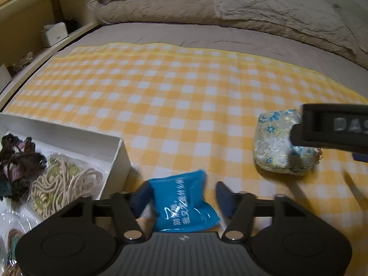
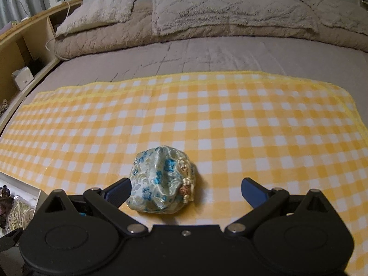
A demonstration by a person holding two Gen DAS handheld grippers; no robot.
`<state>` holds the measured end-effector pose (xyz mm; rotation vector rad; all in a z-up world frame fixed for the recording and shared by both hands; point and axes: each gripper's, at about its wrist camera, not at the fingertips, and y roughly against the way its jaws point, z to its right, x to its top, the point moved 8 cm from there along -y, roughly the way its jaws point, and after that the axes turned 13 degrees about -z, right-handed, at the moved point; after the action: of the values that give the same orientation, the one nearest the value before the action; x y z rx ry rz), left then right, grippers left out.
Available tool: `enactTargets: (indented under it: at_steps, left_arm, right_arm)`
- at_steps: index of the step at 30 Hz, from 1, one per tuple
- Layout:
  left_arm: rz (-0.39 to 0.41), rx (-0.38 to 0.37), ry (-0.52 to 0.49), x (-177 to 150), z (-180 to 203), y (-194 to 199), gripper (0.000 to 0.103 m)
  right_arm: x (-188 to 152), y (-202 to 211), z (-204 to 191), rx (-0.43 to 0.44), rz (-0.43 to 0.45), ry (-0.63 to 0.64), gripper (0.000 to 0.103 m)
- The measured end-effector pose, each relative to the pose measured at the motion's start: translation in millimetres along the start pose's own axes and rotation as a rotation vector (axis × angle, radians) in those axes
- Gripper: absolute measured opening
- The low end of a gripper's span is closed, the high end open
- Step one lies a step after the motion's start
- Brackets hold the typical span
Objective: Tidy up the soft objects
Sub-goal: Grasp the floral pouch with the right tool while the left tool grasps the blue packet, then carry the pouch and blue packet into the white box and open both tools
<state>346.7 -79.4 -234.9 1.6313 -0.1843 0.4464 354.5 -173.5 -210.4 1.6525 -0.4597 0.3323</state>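
A blue soft packet with white writing (image 1: pixel 184 201) lies between the fingers of my left gripper (image 1: pixel 182 196). The jaws stand open; the left finger touches the packet, the right one stands apart. A floral brocade pouch (image 2: pixel 161 182) with a knotted cord lies on the yellow checked cloth (image 2: pixel 207 119). My right gripper (image 2: pixel 186 189) is open around it, the left finger at its side, the right finger well clear. In the left wrist view the pouch (image 1: pixel 278 147) lies at the right, partly hidden by the right gripper's body (image 1: pixel 331 128).
A white box (image 1: pixel 69 138) at the left holds a bagged beige cord bundle (image 1: pixel 62 184) and dark fabric pieces (image 1: pixel 18 156). Beige pillows and a duvet (image 2: pixel 207 11) lie at the bed's head. A wooden shelf (image 2: pixel 23 46) runs along the left.
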Motion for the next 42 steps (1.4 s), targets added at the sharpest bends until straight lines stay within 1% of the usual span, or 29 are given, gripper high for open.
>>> enactTargets:
  at_steps: [1,4,9,10,11,12,15,16,17,18,19,23,26,29,34,40,41,42]
  left_arm:
    - [-0.012,-0.026,-0.002,0.1,0.5,-0.5,0.046]
    - [-0.011,-0.031,-0.042,0.3,3.3,-0.4,0.044]
    - [-0.011,-0.059,-0.070,0.7,8.5,0.3,0.043]
    - [-0.011,-0.062,-0.074,0.5,9.3,0.8,0.043]
    - [-0.011,-0.064,-0.078,0.4,10.7,1.2,0.043]
    - [-0.011,-0.068,-0.085,-1.6,11.0,2.7,0.043]
    - [-0.007,-0.074,-0.097,-2.7,13.7,4.4,0.041]
    - [-0.005,-0.075,-0.100,-2.7,14.6,5.1,0.041]
    - [-0.003,-0.077,-0.104,-2.6,14.6,6.2,0.040]
    - [-0.001,-0.080,-0.108,-3.2,16.0,7.5,0.039]
    - [0.001,-0.082,-0.111,-3.5,17.2,8.8,0.039]
    - [0.009,-0.096,-0.126,-3.1,21.3,16.3,0.036]
    - [0.014,-0.105,-0.133,-4.5,24.5,24.0,0.035]
    - [0.020,-0.110,-0.140,-5.5,27.8,31.7,0.034]
    - [0.031,-0.116,-0.150,-6.0,27.9,42.9,0.032]
    - [0.050,-0.126,-0.159,-11.1,25.4,59.0,0.029]
    - [0.054,-0.129,-0.160,-12.1,24.8,62.4,0.027]
    - [0.057,-0.131,-0.160,-13.1,24.7,65.4,0.017]
  right_arm:
    - [0.6,-3.3,-1.8,0.000,-0.007,-0.001,0.103]
    - [0.2,-11.0,-5.0,0.000,-0.026,-0.002,0.103]
    - [-1.4,-23.9,-8.5,-0.014,-0.061,-0.004,0.101]
    - [-1.3,-26.2,-9.5,-0.015,-0.069,-0.003,0.097]
    - [-2.5,-28.4,-11.2,-0.015,-0.078,0.002,0.090]
    - [-3.6,-30.4,-13.3,-0.013,-0.087,0.008,0.087]
    - [-6.7,-33.1,-17.1,0.000,-0.102,0.029,0.069]
    - [-7.4,-32.0,-18.2,0.005,-0.100,0.038,0.054]
    - [-6.9,-30.5,-20.1,0.004,-0.099,0.048,0.050]
    - [-7.4,-29.1,-21.1,-0.006,-0.098,0.053,0.048]
    - [-7.7,-27.8,-21.8,-0.020,-0.099,0.062,0.041]
    - [-5.2,-24.0,-21.8,-0.030,-0.098,0.068,0.032]
    - [-2.1,-20.2,-18.9,-0.029,-0.094,0.061,0.028]
    - [-2.2,-14.7,-13.7,-0.039,-0.095,0.054,0.027]
    - [-8.8,-1.6,-4.2,-0.049,-0.090,0.043,0.024]
    - [-16.3,18.4,1.6,-0.053,-0.073,0.041,0.022]
    - [-17.0,21.7,2.8,-0.055,-0.070,0.041,0.022]
    - [-18.4,25.0,4.1,-0.055,-0.067,0.039,0.022]
